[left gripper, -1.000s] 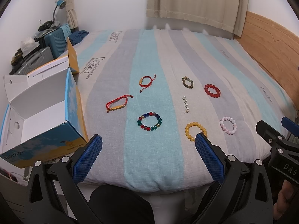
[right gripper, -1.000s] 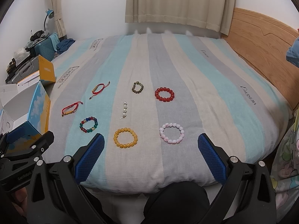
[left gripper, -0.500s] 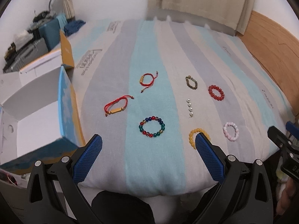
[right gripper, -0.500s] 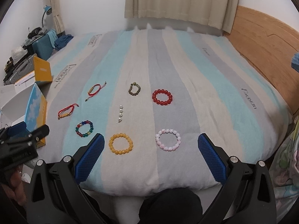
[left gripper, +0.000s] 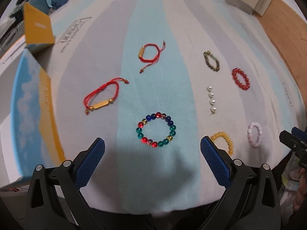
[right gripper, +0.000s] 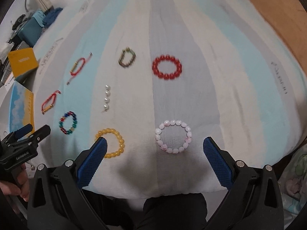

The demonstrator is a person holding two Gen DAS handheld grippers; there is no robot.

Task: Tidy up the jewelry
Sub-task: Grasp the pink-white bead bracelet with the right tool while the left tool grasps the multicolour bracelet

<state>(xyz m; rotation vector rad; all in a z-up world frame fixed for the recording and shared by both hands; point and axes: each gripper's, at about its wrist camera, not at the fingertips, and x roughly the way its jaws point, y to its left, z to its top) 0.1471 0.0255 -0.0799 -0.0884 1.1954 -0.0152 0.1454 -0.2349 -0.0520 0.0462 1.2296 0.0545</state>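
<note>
Several bracelets lie on the striped bed. My left gripper (left gripper: pixel 152 143) is open and empty, just short of a multicolour bead bracelet (left gripper: pixel 156 130). Beyond it lie two red cord bracelets (left gripper: pixel 101 95) (left gripper: pixel 150 54). My right gripper (right gripper: pixel 154 143) is open and empty, just short of a pink bead bracelet (right gripper: pixel 173 136). A yellow bead bracelet (right gripper: pixel 115 143) lies by its left finger. A red bead bracelet (right gripper: pixel 167 67), an olive bead bracelet (right gripper: pixel 127 57) and a short pearl strand (right gripper: pixel 106 98) lie farther back.
An open white box with blue and yellow flaps (left gripper: pixel 28 103) stands off the bed's left edge. Luggage and clutter (right gripper: pixel 28 28) sit at the far left. A wooden headboard (right gripper: pixel 278 9) runs along the right. The bed's near edge (right gripper: pixel 163 189) is below both grippers.
Both grippers have moved forward and down toward the bed, so the bracelets look larger. The left now faces the multicolour bracelet, the right the pink one. Both stay open.
</note>
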